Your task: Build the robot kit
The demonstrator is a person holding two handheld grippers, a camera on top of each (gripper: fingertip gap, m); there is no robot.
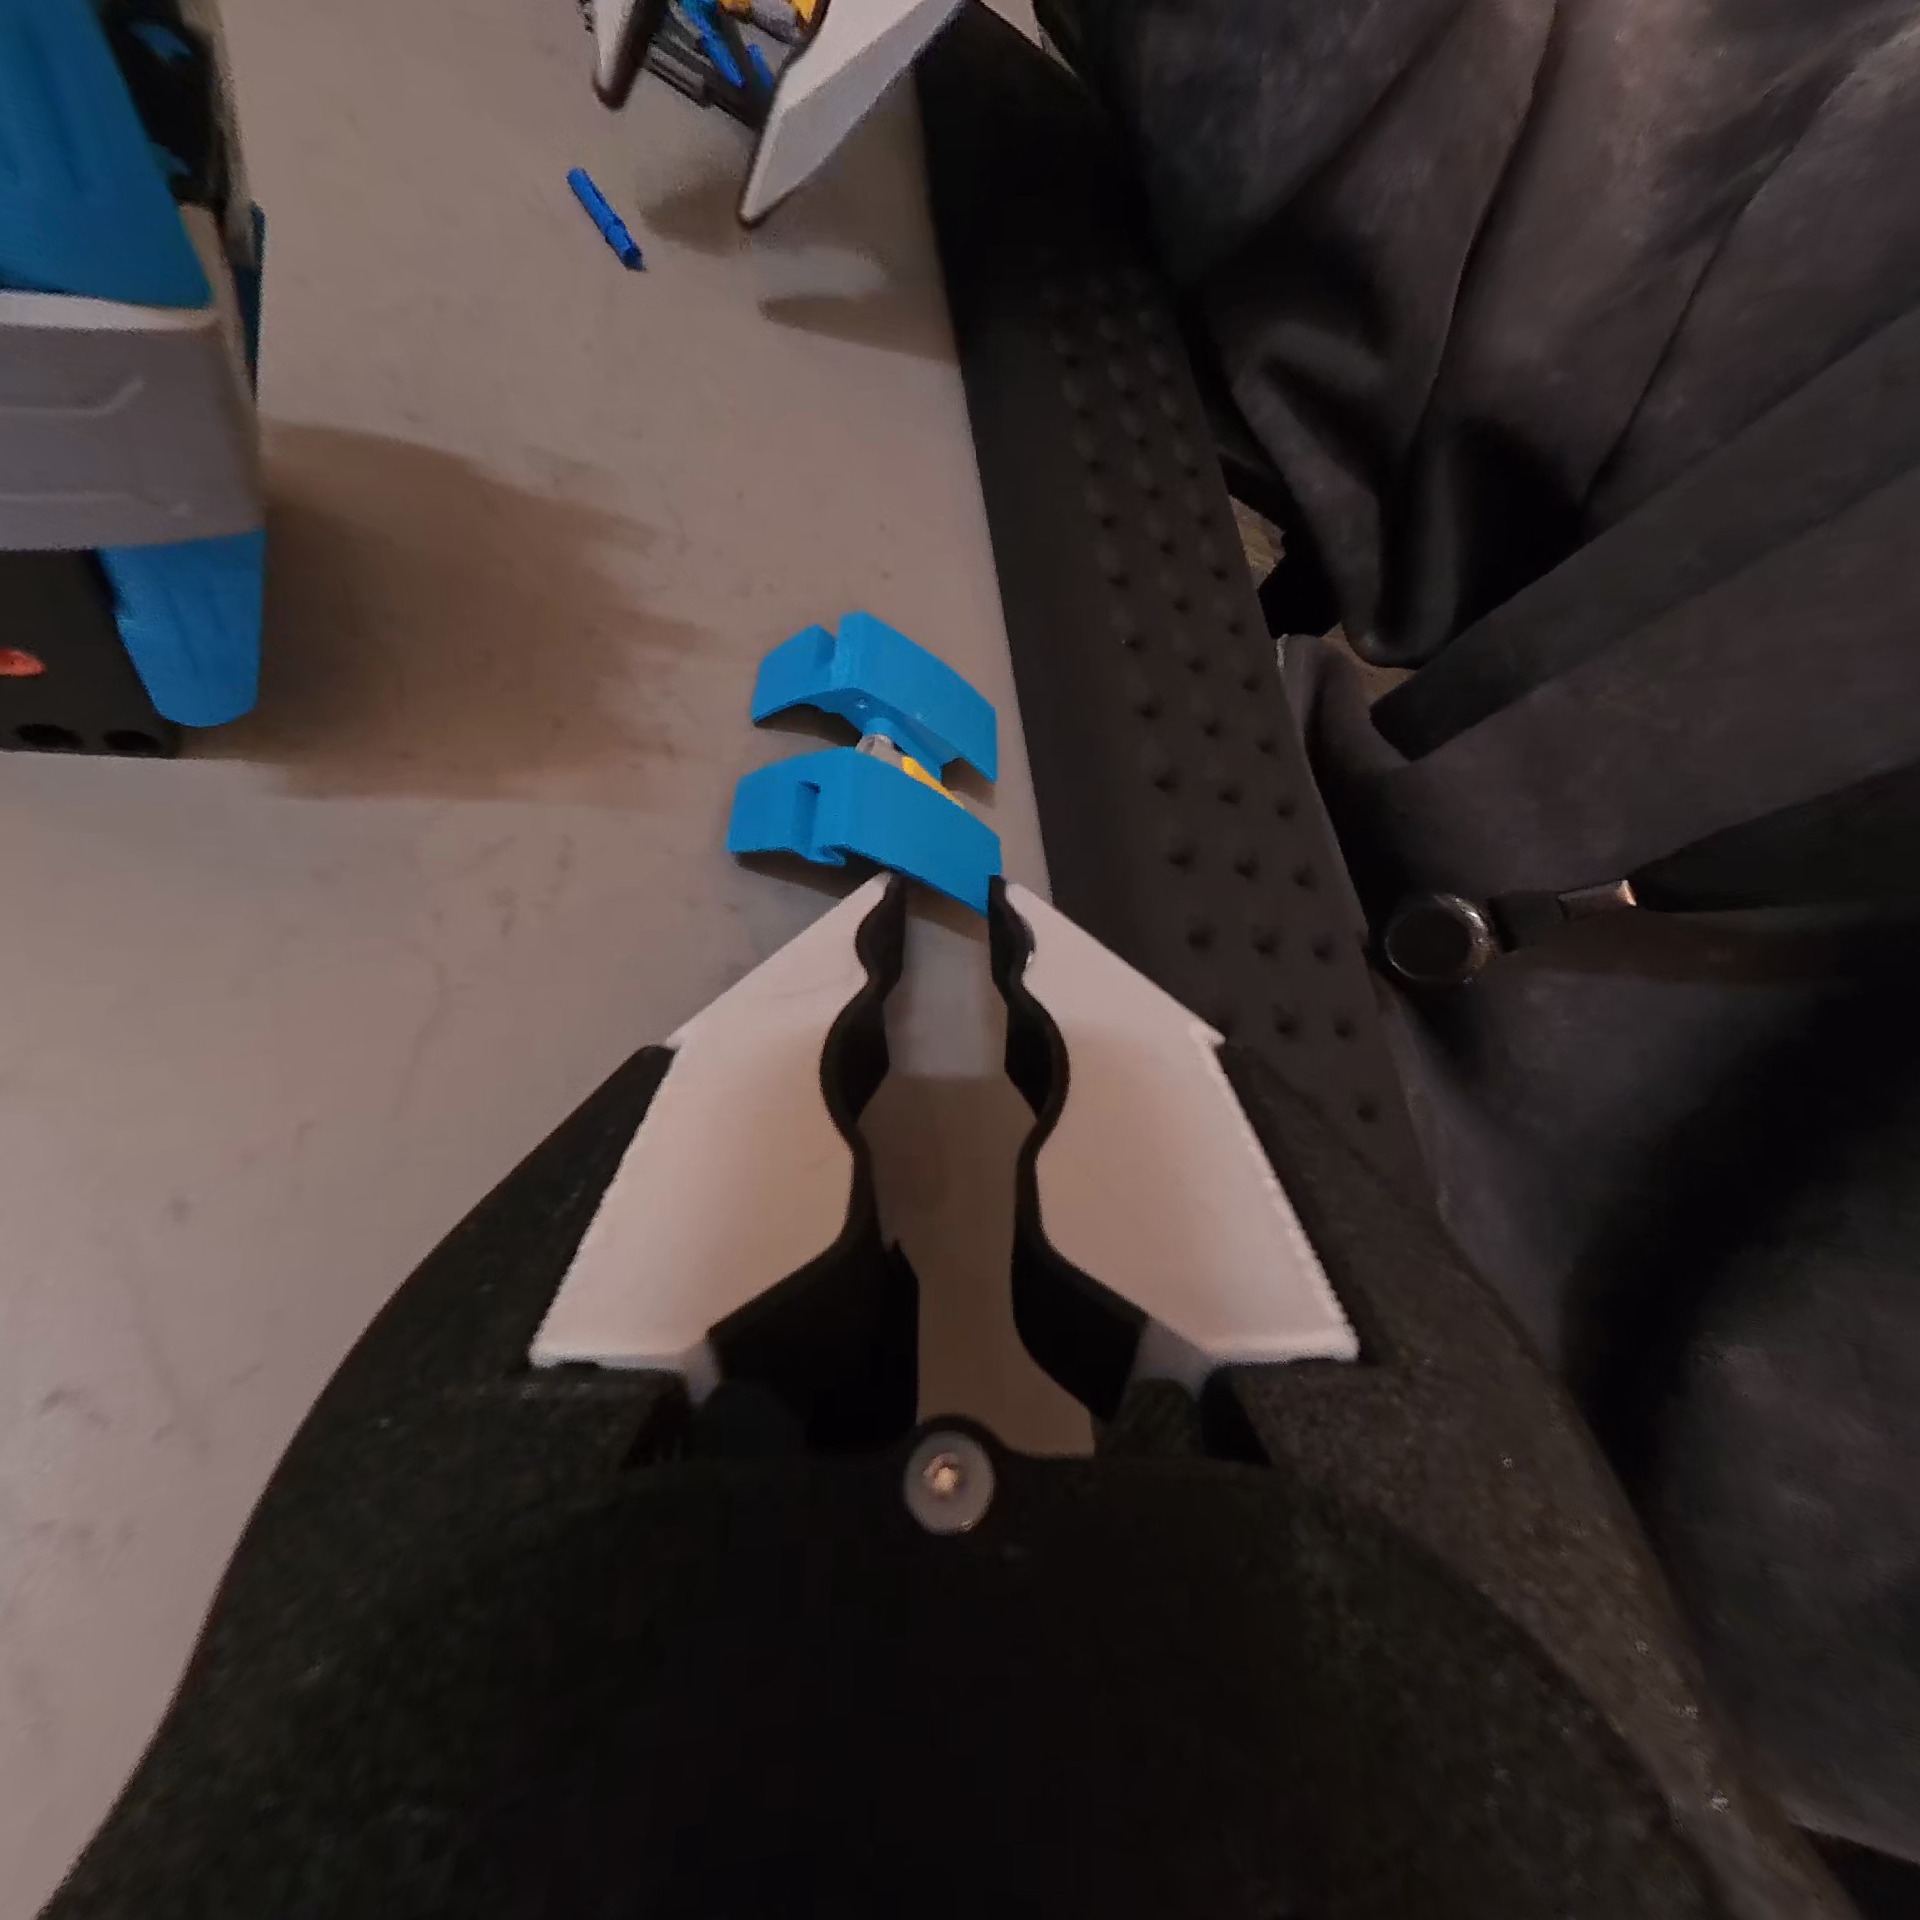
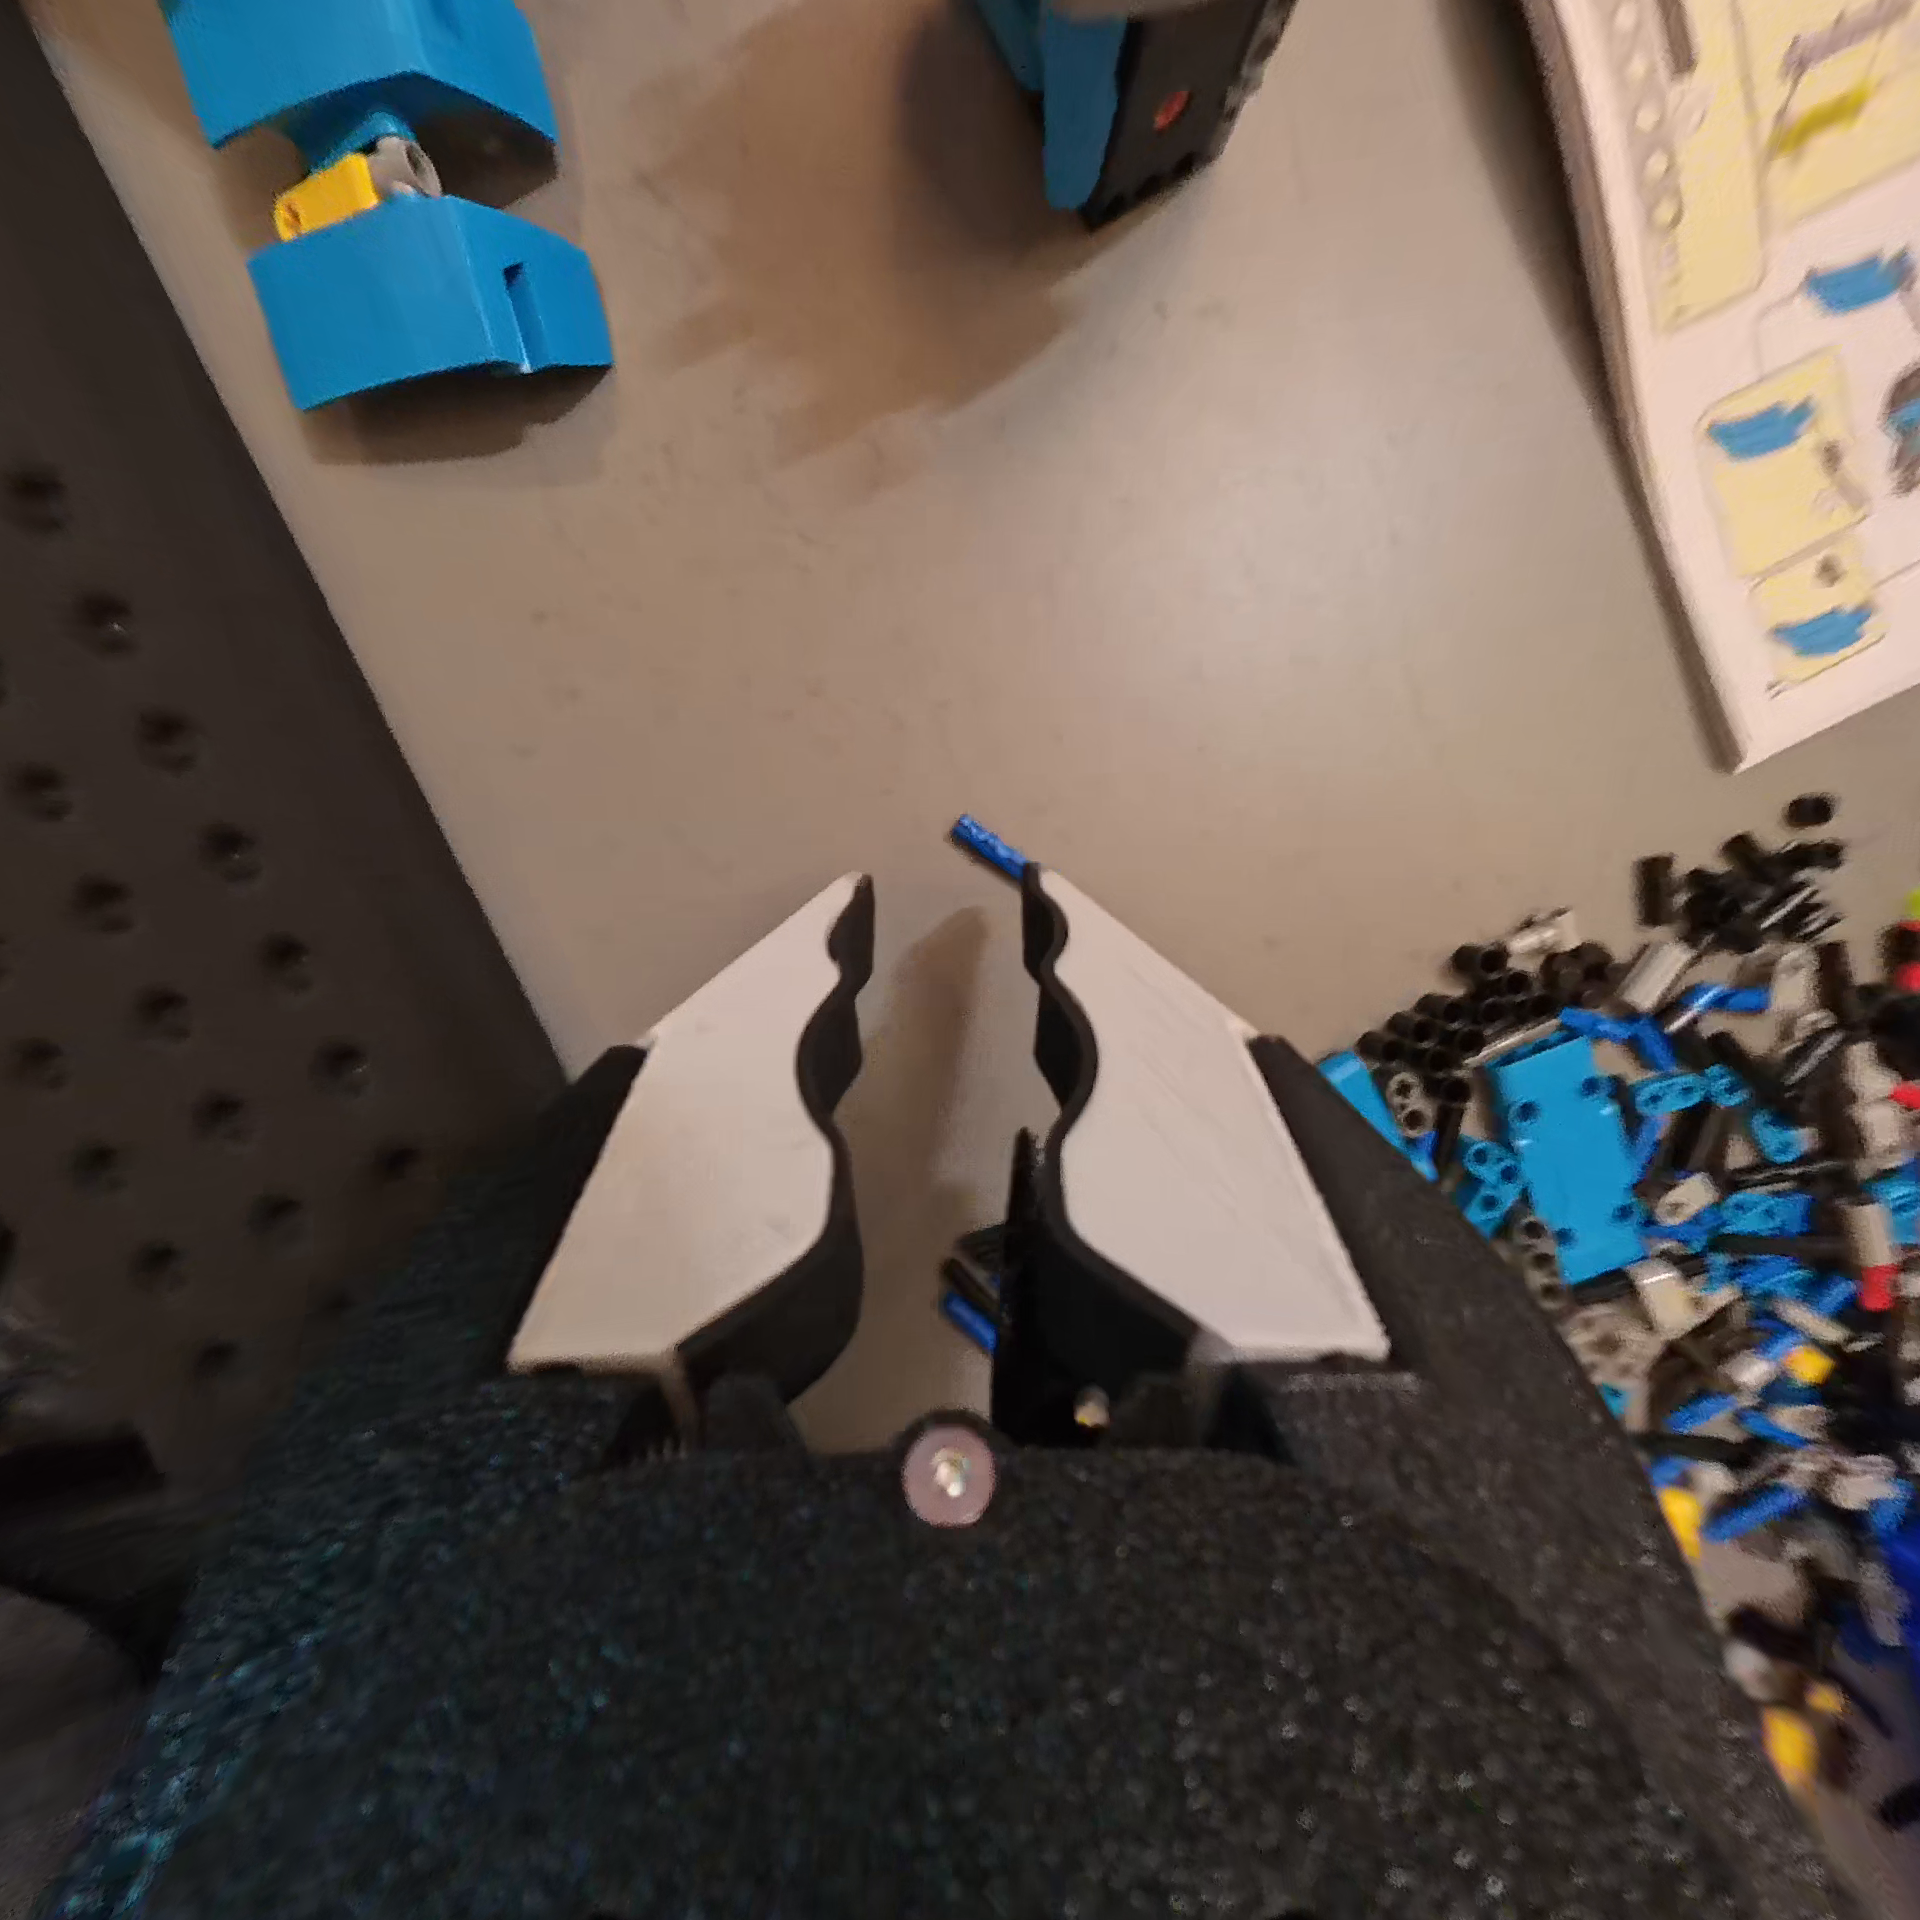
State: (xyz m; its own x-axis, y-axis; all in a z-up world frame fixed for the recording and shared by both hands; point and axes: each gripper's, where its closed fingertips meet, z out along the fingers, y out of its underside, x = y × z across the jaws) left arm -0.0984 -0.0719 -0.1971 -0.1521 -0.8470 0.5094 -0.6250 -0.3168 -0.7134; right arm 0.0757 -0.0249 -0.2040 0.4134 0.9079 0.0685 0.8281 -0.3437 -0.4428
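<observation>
A blue assembly, two curved blue blocks joined by a grey and yellow connector, lies on the grey table near its edge. My left gripper has its jaws narrowed onto the near block's corner, which fills the gap between the tips. The assembly also shows at the top left of the right wrist view. My right gripper is open and empty, low over the table. A small blue pin lies just past its right fingertip. The pin and a right finger show far off in the left wrist view.
A blue, grey and black model stands on the table. A pile of small blue and black parts lies right of my right gripper, with an instruction booklet beyond. A black perforated board borders the table, with dark cloth past it. The tips of one gripper are about 20 cm away from the tips of the other.
</observation>
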